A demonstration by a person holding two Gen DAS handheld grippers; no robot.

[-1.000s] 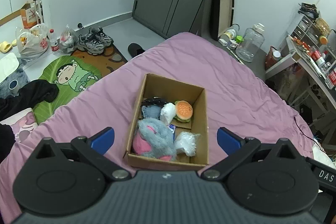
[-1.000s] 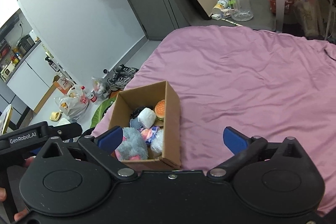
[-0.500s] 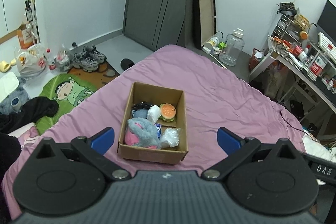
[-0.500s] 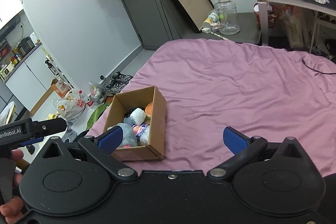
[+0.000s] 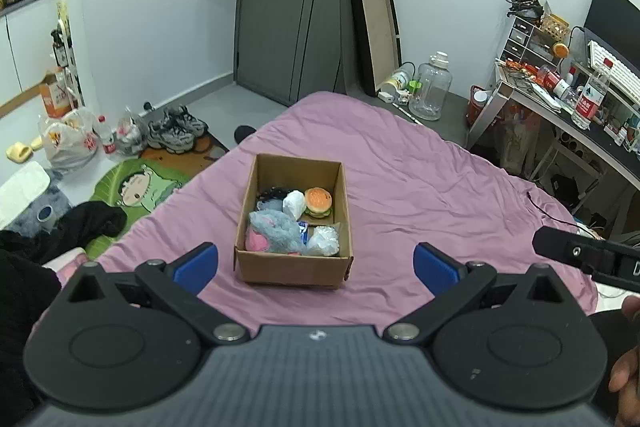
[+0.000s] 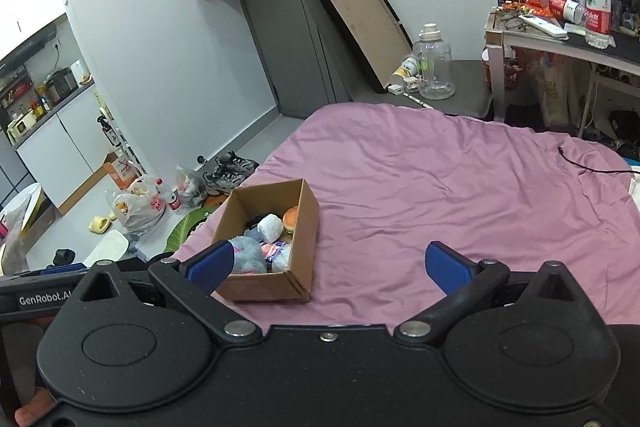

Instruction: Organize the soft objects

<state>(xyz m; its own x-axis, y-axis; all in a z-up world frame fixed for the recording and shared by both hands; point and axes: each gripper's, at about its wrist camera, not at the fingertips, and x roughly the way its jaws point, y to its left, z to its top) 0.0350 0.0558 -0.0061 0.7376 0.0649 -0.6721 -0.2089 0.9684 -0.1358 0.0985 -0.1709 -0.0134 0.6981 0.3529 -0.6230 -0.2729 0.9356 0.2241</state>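
Note:
A cardboard box (image 5: 294,271) stands on the purple bedsheet (image 5: 420,195). Inside it lie several soft toys: a grey and pink plush (image 5: 274,233), a burger toy (image 5: 318,201), a white plush (image 5: 294,205) and a clear-wrapped item (image 5: 325,241). My left gripper (image 5: 316,265) is open and empty, held back from the box's near side. The box also shows in the right wrist view (image 6: 276,283), left of centre. My right gripper (image 6: 328,265) is open and empty, to the right of the box above the bare sheet.
Shoes (image 5: 178,131), plastic bags (image 5: 68,143) and a green cartoon mat (image 5: 136,191) lie on the floor left of the bed. A large water jug (image 5: 434,93) and a leaning tray (image 5: 376,35) stand beyond the bed. A cluttered desk (image 5: 568,107) is at right.
Both grippers have pulled back and up from the box, which now looks smaller and farther away. Both stay open and empty. The toys in the box have not moved.

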